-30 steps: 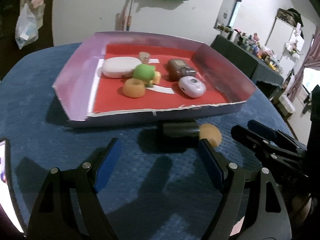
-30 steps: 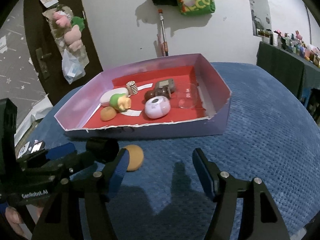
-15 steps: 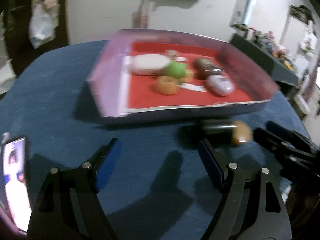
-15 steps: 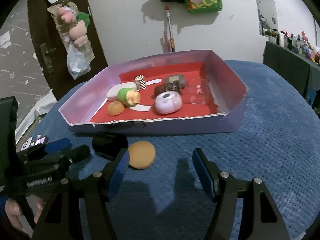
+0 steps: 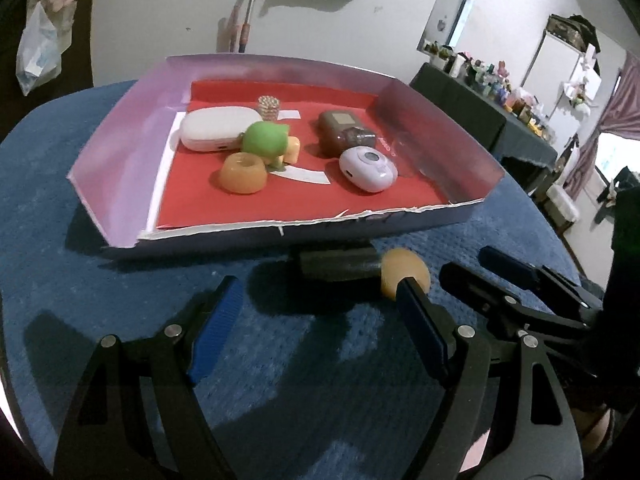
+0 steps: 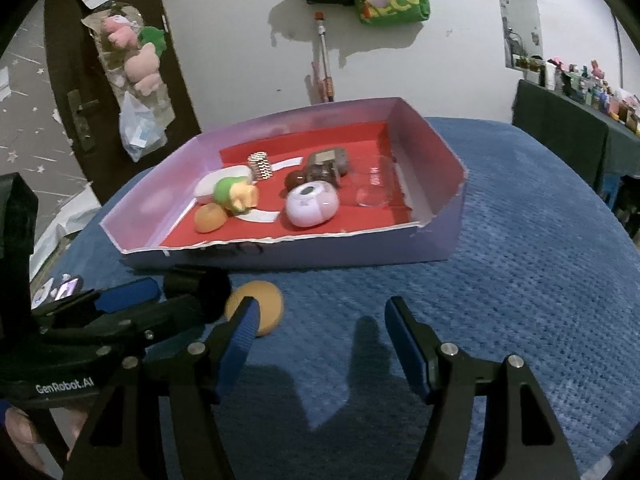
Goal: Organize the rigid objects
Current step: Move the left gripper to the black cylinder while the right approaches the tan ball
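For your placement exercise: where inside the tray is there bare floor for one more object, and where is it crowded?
Free: the red strip along the tray's torn near edge, in front of the orange ring and lilac case. Crowded: the left middle, where white case, green toy and ring cluster. A clear dish fills the right end.

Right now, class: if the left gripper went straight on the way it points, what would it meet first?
Probably the black cylinder with the tan end lying on the blue cloth, just before the tray's near wall. Depth is uncertain; the left gripper is open and empty.
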A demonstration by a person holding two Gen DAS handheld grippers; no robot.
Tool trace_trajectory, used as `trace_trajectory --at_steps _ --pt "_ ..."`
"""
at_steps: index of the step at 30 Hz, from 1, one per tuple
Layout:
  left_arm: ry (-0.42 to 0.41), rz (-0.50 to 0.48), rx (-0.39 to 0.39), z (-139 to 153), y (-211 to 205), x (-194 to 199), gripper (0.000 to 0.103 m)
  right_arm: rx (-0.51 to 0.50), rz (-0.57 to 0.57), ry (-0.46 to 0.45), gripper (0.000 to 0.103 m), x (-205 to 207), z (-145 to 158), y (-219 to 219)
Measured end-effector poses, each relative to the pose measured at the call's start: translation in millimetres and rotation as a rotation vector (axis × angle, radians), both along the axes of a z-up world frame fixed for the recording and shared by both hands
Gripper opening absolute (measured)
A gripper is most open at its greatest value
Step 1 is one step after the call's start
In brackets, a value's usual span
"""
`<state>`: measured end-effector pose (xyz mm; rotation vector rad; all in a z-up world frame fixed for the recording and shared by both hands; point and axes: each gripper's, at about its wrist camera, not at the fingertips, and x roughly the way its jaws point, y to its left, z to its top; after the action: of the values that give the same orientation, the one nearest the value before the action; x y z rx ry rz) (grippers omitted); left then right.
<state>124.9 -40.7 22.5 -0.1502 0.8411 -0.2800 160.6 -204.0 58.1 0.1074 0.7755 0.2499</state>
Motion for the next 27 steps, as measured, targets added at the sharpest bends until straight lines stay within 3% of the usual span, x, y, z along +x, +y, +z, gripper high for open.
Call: trace_trajectory --at_steps 15,20,27 --pt "-0.012 0.086 0.036 -3 41 -7 0.08 -0.024 0.099 0.022 0.069 5 -7 29" --pt "0.014 0.038 0.004 -8 44 -9 0.079 -0.053 0.127 0.033 0.069 10 -11 41" --pt "0.009 0.018 0.043 -10 34 -5 0.079 -0.084 0.131 0.04 0.069 15 -14 46"
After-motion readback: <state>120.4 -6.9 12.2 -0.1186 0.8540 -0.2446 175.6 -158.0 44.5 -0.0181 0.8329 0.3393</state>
